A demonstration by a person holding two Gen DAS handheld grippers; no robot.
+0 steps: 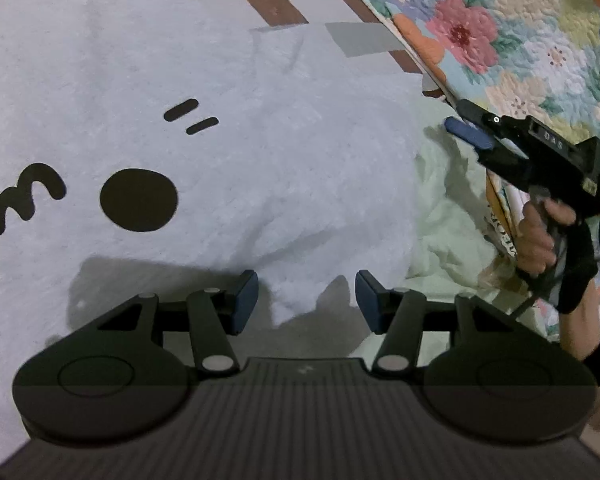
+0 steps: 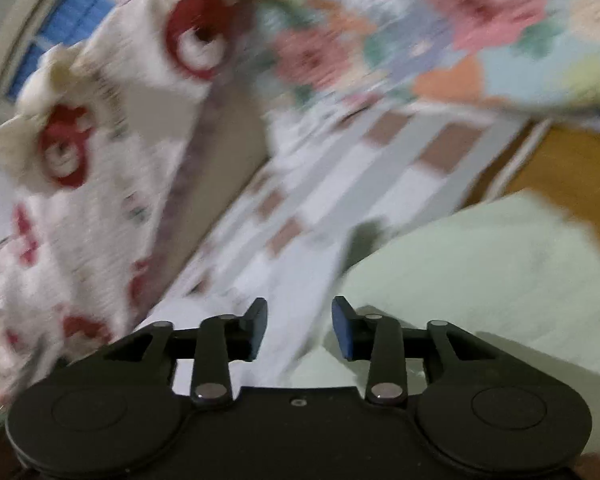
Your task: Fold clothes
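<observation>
We held both tools over the bed, and the pale green garment [image 1: 448, 216] lay crumpled near the bed's right edge, partly tucked under the fluffy grey cat-face blanket [image 1: 220, 100].

From the left gripper [image 1: 306, 300], whose fingers stood apart with nothing between them, the green cloth lay ahead and off to the right. Only the blanket's hem sat in the gap.

The right gripper [image 2: 300, 328] also had its fingers apart and empty. In its blurred view the garment spread just ahead and to the right of the pads, so we judged the right hand [image 1: 540, 236] the nearer one.

We could not make out the garment's long axis, nor whether it was already part folded. The floral quilt [image 1: 520, 40] lay beyond that edge.
</observation>
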